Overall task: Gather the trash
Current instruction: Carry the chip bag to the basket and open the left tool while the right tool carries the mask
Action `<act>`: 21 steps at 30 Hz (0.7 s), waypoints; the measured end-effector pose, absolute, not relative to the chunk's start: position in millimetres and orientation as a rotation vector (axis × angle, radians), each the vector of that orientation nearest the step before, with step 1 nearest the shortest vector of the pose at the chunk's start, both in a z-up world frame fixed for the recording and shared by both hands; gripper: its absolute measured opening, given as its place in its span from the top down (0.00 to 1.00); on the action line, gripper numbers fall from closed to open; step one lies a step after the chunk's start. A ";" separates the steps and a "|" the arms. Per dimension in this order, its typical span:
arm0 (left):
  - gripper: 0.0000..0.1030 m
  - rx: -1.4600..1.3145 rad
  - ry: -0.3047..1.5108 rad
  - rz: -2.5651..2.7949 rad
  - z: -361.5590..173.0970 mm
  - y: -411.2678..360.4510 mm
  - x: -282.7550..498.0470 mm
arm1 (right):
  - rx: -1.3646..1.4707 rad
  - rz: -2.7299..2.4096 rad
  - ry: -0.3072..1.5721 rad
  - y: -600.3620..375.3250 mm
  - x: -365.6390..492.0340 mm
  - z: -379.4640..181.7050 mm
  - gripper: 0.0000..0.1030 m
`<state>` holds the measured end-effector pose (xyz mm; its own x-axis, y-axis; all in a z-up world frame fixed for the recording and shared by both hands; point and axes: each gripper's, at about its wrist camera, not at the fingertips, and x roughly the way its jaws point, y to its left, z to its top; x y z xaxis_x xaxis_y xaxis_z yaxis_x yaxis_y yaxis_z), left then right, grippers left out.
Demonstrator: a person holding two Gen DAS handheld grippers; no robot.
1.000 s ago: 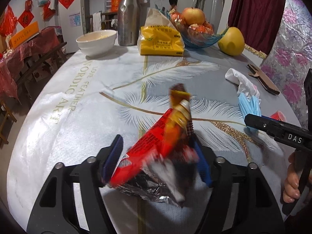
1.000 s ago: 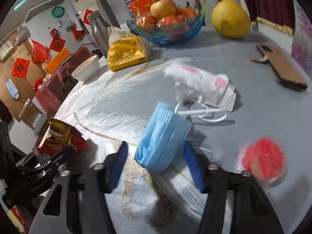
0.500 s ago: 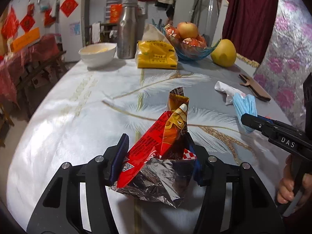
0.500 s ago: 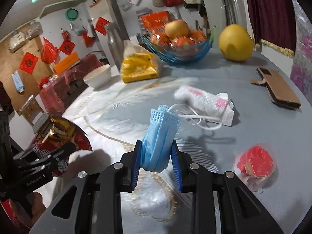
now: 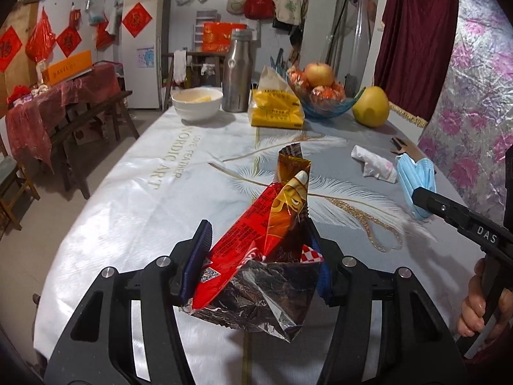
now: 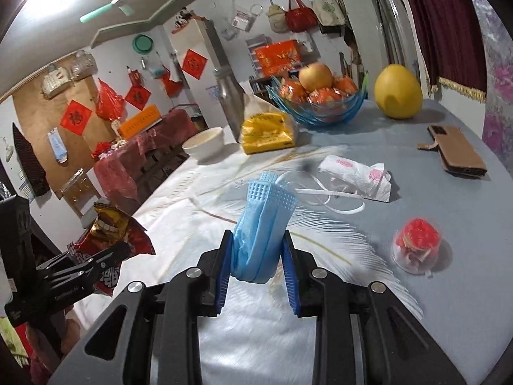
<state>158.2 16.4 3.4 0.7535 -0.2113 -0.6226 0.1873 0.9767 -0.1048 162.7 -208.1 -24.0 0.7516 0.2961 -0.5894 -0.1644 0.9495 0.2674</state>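
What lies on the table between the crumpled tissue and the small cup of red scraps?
In the right wrist view, only the mask's white ear loops lie between the crumpled tissue and the cup of red scraps.

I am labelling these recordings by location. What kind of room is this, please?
Most likely a lived-in home dining room: a table carrying a fruit bowl and white bowl, a refrigerator behind, and bags hanging on the wall.

One mask (image 6: pixel 261 221); one wrapper (image 5: pixel 256 256) — two tools (image 6: pixel 256 276)
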 end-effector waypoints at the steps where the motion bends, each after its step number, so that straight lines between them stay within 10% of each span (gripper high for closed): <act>1: 0.45 -0.037 0.675 -0.219 6.4 17.4 152.8 | 0.203 0.256 0.668 -207.6 156.8 -21.1 0.71; 21: 0.45 -0.054 0.514 -0.133 44.8 70.9 32.2 | 0.138 0.379 0.557 -160.3 48.0 25.6 0.70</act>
